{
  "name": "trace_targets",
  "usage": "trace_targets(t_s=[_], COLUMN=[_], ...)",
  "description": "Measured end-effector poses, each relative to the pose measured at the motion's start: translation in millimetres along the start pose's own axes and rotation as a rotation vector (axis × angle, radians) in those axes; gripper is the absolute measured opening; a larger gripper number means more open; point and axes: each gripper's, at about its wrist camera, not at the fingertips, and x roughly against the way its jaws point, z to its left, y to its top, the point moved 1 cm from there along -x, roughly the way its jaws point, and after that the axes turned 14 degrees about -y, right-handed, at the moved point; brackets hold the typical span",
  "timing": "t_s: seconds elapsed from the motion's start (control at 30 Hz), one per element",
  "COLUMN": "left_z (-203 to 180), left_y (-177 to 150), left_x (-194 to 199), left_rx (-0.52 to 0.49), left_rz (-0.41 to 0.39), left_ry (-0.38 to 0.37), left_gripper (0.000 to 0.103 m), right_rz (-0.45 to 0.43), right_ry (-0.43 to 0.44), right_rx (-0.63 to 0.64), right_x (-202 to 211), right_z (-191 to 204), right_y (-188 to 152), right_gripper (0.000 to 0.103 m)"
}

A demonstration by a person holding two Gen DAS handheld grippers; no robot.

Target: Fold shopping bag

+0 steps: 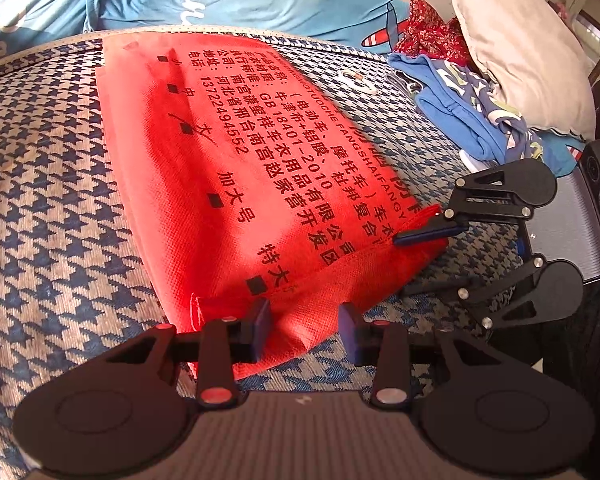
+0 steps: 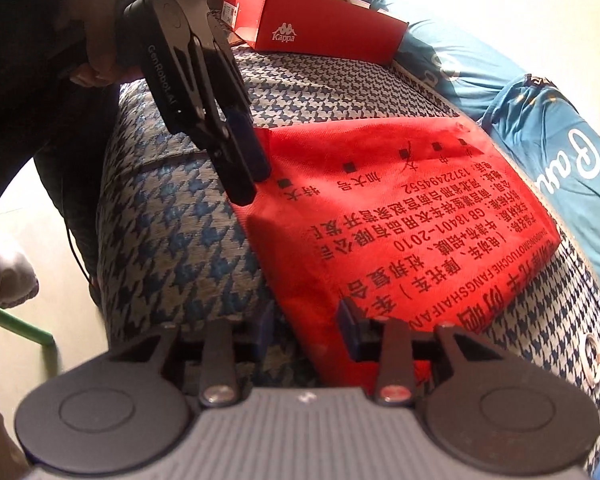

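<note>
Bag (image 1: 236,176), red non-woven, lies flat as a layered rectangle on the houndstooth cushion (image 1: 52,200). Left gripper (image 1: 304,328) gapes over its near corner, gripping nothing; right gripper (image 2: 306,330) likewise open at another corner. Folding looks partly done.

We see: red non-woven shopping bag (image 1: 236,184) (image 2: 400,224) | black Chinese print up | folded flat | lying on the houndstooth cushion (image 1: 48,200), near its front edge
</note>
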Motion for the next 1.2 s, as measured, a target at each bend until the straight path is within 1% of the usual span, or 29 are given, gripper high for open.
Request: trace_targets(t_s=[0.07, 0.13, 0.27, 0.3, 0.33, 0.4, 0.47, 0.67, 0.73, 0.8, 0.9, 1.0, 1.07, 1.1, 1.13, 1.2], left_z=[-1, -5, -23, -28, -35, -46, -52, -59, -62, -61, -56, -56, -58, -58, -57, -55], left_y=[1, 1, -2, -4, -7, -13, -15, -16, -16, -15, -10, -8, -9, -8, -7, -5], left_x=[-1, -3, -9, -11, -14, -20, -23, -27, -29, -30, -31, -34, -35, -35, -35, -34], left_rx=[-0.012, -0.051, -0.21, -0.258, -0.317, -0.411, -0.465, -0.541, -0.583, -0.589, -0.589, -0.659, -0.704, -0.703, -0.693, -0.661], left_rz=[0.009, 0.027, 0.083, 0.099, 0.12, 0.152, 0.17, 0.207, 0.227, 0.236, 0.263, 0.285, 0.289, 0.281, 0.266, 0.251], left_ry=[-0.002, 0.003, 0.043, 0.055, 0.073, 0.113, 0.139, 0.171, 0.178, 0.179, 0.151, 0.142, 0.138, 0.142, 0.149, 0.144], left_gripper=[0.038, 0.038, 0.041, 0.044, 0.046, 0.047, 0.047, 0.048, 0.05, 0.051, 0.052, 0.051, 0.047, 0.036, 0.031, 0.029], right_rz=[0.011, 0.021, 0.042, 0.048, 0.06, 0.096, 0.12, 0.176, 0.19, 0.201, 0.217, 0.229, 0.234, 0.233, 0.229, 0.221], right_ry=[0.014, 0.028, 0.057, 0.064, 0.079, 0.121, 0.151, 0.229, 0.251, 0.267, 0.291, 0.309, 0.317, 0.315, 0.308, 0.294], right_rx=[-0.023, -0.046, -0.092, -0.103, -0.125, -0.186, -0.214, -0.321, -0.347, -0.357, -0.372, -0.38, -0.382, -0.377, -0.366, -0.346], right_x=[-2, -4, -7, -8, -11, -20, -25, -34, -37, -39, -42, -43, -44, -43, -42, -39], right_z=[-3, -6, -13, -14, -18, -31, -37, -54, -58, -60, -62, -64, -65, -64, -62, -58], right_y=[1, 3, 6, 6, 8, 11, 14, 14, 13, 13, 13, 14, 14, 15, 15, 17], right_gripper=[0.02, 0.016, 0.013, 0.012, 0.012, 0.012, 0.011, 0.011, 0.011, 0.011, 0.011, 0.011, 0.011, 0.011, 0.011, 0.011])
